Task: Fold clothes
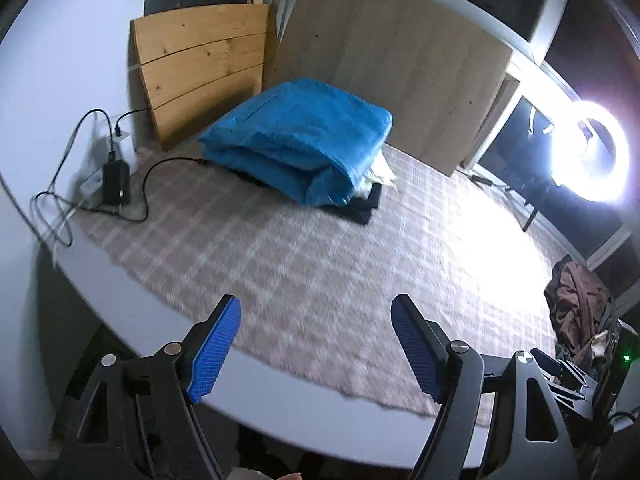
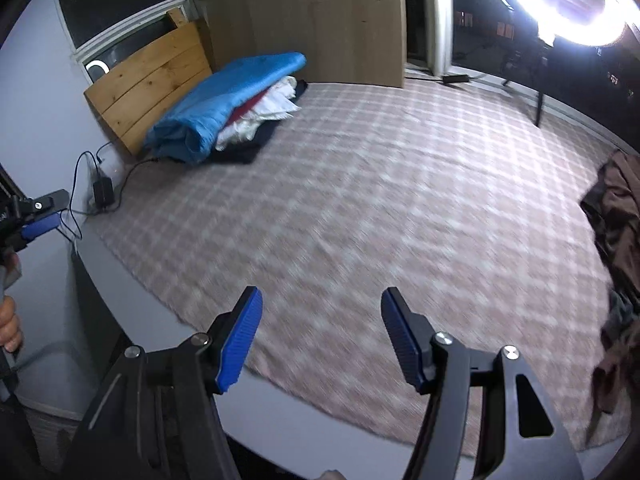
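Brown garment (image 2: 618, 264) cut off by right frame edge. Checked cloth (image 2: 360, 220) motion-blurred near the camera. Folded stack (image 1: 304, 140): lower items mostly hidden under the blue top layer. Ring light (image 1: 588, 156) blown out, detail lost.

Count: 2 hand-held grippers, left hand-held gripper (image 1: 316, 346) and right hand-held gripper (image 2: 321, 338), 2 blue-padded fingers each, both spread wide with nothing between them. 1 checked cloth (image 1: 320, 248) on the worktop (image 1: 100, 280). 1 folded stack (image 1: 298, 144) at the back: blue piece on top, white, red and dark layers under it; exact layer count unclear. 1 brown garment heap (image 2: 618, 216) at the right edge. 1 black power adapter (image 1: 116, 188). 1 ring light (image 1: 588, 156). 2 wooden boards (image 1: 200, 68) leaning behind.
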A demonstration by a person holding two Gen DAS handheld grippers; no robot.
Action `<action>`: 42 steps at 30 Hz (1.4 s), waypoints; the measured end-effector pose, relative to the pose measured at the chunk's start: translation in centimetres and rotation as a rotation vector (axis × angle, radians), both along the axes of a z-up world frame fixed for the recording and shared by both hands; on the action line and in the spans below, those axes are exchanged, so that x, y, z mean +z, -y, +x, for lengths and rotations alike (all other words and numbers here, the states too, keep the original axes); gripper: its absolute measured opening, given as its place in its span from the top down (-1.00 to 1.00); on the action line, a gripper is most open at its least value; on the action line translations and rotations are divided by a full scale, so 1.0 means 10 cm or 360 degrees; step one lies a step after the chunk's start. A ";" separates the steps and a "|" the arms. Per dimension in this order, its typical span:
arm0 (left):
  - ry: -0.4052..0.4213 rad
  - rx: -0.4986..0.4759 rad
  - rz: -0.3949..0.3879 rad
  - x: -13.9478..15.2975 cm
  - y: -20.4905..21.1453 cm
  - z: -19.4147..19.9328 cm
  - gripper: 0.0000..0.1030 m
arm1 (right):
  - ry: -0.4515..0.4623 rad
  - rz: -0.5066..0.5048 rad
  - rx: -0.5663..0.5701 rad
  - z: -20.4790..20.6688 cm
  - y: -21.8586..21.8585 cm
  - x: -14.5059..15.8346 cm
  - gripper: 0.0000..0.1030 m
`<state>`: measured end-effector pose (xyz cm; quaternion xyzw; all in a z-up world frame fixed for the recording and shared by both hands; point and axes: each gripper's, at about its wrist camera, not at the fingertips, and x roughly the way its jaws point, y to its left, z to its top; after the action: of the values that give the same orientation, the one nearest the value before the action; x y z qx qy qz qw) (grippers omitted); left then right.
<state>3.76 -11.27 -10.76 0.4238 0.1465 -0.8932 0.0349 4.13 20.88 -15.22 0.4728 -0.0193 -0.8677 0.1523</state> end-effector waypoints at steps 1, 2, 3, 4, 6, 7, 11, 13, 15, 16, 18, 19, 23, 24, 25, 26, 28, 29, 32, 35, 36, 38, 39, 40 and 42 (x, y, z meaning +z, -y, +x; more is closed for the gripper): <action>-0.0005 0.0008 -0.0018 0.03 -0.07 0.08 -0.47 | -0.0003 -0.0001 0.0000 0.07 -0.09 -0.01 -0.19; -0.0010 0.0017 -0.0037 0.06 -0.14 0.16 -0.47 | -0.0005 -0.0002 -0.0005 0.14 -0.17 -0.01 -0.18; -0.0015 0.0025 -0.0055 0.09 -0.21 0.24 -0.47 | -0.0005 -0.0003 -0.0019 0.19 -0.23 -0.02 -0.19; -0.0020 0.0034 -0.0074 0.12 -0.28 0.32 -0.47 | -0.0004 -0.0007 -0.0033 0.25 -0.31 -0.03 -0.18; -0.0033 0.0049 -0.0109 0.18 -0.41 0.48 -0.47 | 0.0000 -0.0017 -0.0062 0.35 -0.46 -0.04 -0.18; -0.0048 0.0053 -0.0121 0.22 -0.46 0.55 -0.47 | 0.0002 -0.0023 -0.0076 0.40 -0.52 -0.05 -0.19; -0.0110 0.0064 -0.0189 0.33 -0.59 0.73 -0.47 | -0.0019 -0.0030 -0.0101 0.54 -0.68 -0.03 -0.19; -0.0125 0.0069 -0.0202 0.37 -0.64 0.79 -0.47 | -0.0032 -0.0028 -0.0110 0.57 -0.71 -0.01 -0.19; -0.0134 0.0072 -0.0191 0.39 -0.68 0.85 -0.47 | -0.0042 -0.0031 -0.0112 0.59 -0.73 0.02 -0.18; -0.0136 0.0075 -0.0188 0.40 -0.69 0.87 -0.47 | -0.0048 -0.0032 -0.0109 0.60 -0.73 0.03 -0.18; -0.0146 0.0072 -0.0177 0.42 -0.72 0.91 -0.47 | -0.0069 -0.0026 -0.0093 0.61 -0.70 0.06 -0.19; -0.0151 0.0070 -0.0175 0.44 -0.73 0.93 -0.47 | -0.0080 -0.0024 -0.0084 0.62 -0.69 0.08 -0.19; -0.0171 0.0082 -0.0197 0.48 -0.77 0.99 -0.47 | -0.0105 -0.0012 -0.0050 0.64 -0.64 0.12 -0.19; -0.0175 0.0083 -0.0196 0.49 -0.77 1.00 -0.47 | -0.0108 -0.0011 -0.0042 0.64 -0.63 0.12 -0.19; -0.0176 0.0085 -0.0196 0.50 -0.78 1.01 -0.48 | -0.0109 -0.0012 -0.0036 0.64 -0.62 0.12 -0.19; -0.0177 0.0091 -0.0195 0.50 -0.78 1.03 -0.48 | -0.0109 -0.0012 -0.0032 0.64 -0.61 0.12 -0.19; -0.0173 0.0109 -0.0188 0.51 -0.77 1.04 -0.48 | -0.0108 -0.0011 -0.0028 0.64 -0.61 0.12 -0.18; -0.0171 0.0118 -0.0186 0.51 -0.76 1.05 -0.48 | -0.0108 -0.0011 -0.0025 0.64 -0.61 0.12 -0.18; -0.0176 0.0121 -0.0178 0.51 -0.75 1.07 -0.48 | -0.0110 -0.0003 -0.0021 0.63 -0.60 0.12 -0.19; -0.0174 0.0115 -0.0139 0.52 -0.71 1.09 -0.48 | -0.0107 0.0006 -0.0014 0.63 -0.58 0.12 -0.18; -0.0174 0.0116 -0.0131 0.52 -0.70 1.09 -0.48 | -0.0106 0.0009 -0.0012 0.63 -0.57 0.12 -0.19; -0.0177 0.0128 -0.0147 0.53 -0.70 1.10 -0.48 | -0.0103 0.0015 -0.0007 0.64 -0.54 0.11 -0.19; -0.0178 0.0132 -0.0155 0.53 -0.69 1.10 -0.48 | -0.0103 0.0016 -0.0005 0.64 -0.54 0.11 -0.19; -0.0179 0.0131 -0.0162 0.53 -0.69 1.11 -0.48 | -0.0104 0.0017 -0.0004 0.64 -0.53 0.11 -0.19; -0.0177 0.0137 -0.0164 0.53 -0.68 1.11 -0.48 | -0.0105 0.0018 -0.0002 0.65 -0.51 0.11 -0.19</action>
<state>14.89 -4.44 -5.41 0.3643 0.1201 -0.9194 0.0869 10.59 26.00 -14.08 0.4447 -0.0096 -0.8830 0.1497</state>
